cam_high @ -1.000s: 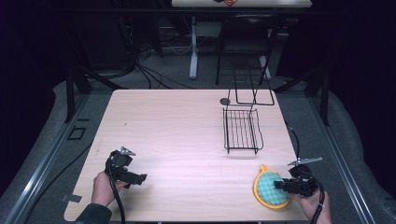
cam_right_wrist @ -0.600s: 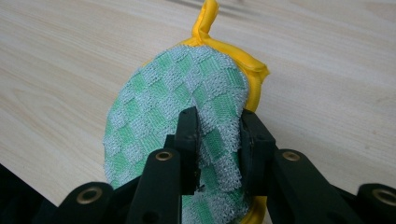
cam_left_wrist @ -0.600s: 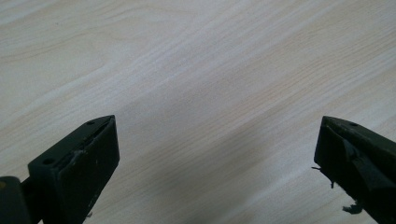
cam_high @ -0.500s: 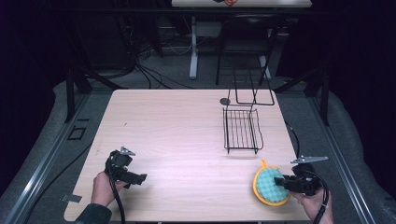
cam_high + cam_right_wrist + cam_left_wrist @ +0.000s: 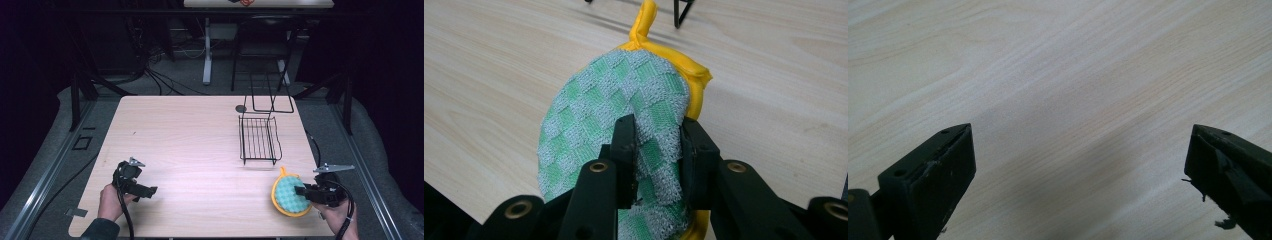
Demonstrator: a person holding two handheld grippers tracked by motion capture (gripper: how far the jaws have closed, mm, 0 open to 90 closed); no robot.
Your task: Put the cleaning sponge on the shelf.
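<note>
A round green checked pot holder (image 5: 289, 196) with a yellow rim and hanging loop lies at the table's front right corner. My right gripper (image 5: 301, 191) is shut on a pinched fold of its near edge; in the right gripper view the cloth (image 5: 624, 115) bunches up between the two jaws of my right gripper (image 5: 656, 150). My left gripper (image 5: 150, 190) rests low over the front left of the table, held by a hand, its jaws wide open. In the left gripper view, my left gripper (image 5: 1080, 165) has bare wood between its fingers.
A black wire rack (image 5: 259, 139) stands on the table's right half, with a taller wire frame (image 5: 271, 95) behind it at the far edge. A small dark disc (image 5: 241, 108) lies beside that frame. The wooden table (image 5: 190, 150) ends close behind both hands.
The right gripper has drawn slightly toward the front right edge with the pot holder in it. The left gripper has stayed put.
</note>
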